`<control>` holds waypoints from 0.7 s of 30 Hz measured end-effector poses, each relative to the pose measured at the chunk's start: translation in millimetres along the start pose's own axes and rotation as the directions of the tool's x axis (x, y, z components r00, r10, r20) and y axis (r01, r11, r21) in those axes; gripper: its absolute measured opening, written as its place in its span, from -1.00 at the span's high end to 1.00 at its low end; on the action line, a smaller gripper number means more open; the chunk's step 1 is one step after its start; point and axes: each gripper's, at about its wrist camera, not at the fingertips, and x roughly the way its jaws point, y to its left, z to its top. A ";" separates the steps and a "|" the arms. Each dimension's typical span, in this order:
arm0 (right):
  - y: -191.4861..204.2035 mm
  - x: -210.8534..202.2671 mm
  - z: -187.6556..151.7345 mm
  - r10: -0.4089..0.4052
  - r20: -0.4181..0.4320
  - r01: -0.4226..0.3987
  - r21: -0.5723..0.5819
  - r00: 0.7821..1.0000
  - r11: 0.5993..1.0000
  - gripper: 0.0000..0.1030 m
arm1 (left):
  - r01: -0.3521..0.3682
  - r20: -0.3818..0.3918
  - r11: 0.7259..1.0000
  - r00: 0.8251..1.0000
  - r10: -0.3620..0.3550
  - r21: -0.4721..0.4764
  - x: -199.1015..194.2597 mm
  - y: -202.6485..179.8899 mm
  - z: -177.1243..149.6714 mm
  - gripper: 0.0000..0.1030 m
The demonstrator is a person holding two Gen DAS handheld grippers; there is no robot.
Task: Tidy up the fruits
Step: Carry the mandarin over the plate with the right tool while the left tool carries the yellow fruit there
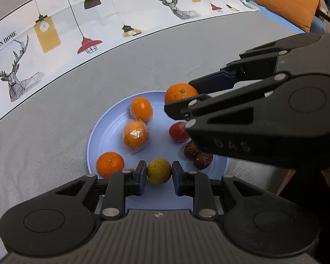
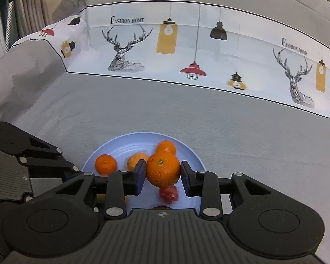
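A light blue plate (image 1: 107, 136) lies on the grey cloth and also shows in the right wrist view (image 2: 125, 143). My left gripper (image 1: 159, 173) is shut on a yellow-green citrus fruit (image 1: 159, 170) above the plate's near rim. My right gripper (image 2: 162, 173) is shut on a large orange (image 2: 163, 168) above the plate; it also shows in the left wrist view (image 1: 180, 92). On the plate lie two wrapped oranges (image 1: 136, 136), a bare mandarin (image 1: 110, 162), a red fruit (image 1: 177, 132) and dried red dates (image 1: 198, 154).
A white printed cloth with deer and lamps (image 2: 187, 50) runs along the far side of the grey tablecloth (image 2: 253, 143). An orange cushion (image 1: 283, 2) sits at the far right. The table edge drops off at the right (image 1: 286, 180).
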 end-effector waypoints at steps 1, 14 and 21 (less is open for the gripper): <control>1.6 0.5 0.2 0.002 0.000 -0.002 -0.004 1.000 1.000 0.31 | 0.000 -0.001 1.000 1.000 0.000 -0.003 0.4 0.7 0.0 0.48; 8.4 6.0 0.7 0.002 -0.003 -0.003 -0.021 1.000 1.000 0.31 | 0.008 -0.031 1.000 0.999 -0.008 -0.009 2.9 1.8 -2.8 0.48; 9.9 3.7 0.9 0.011 0.006 -0.011 -0.036 1.000 0.999 0.31 | 0.001 -0.037 1.000 0.999 -0.001 -0.002 6.0 4.3 -0.1 0.48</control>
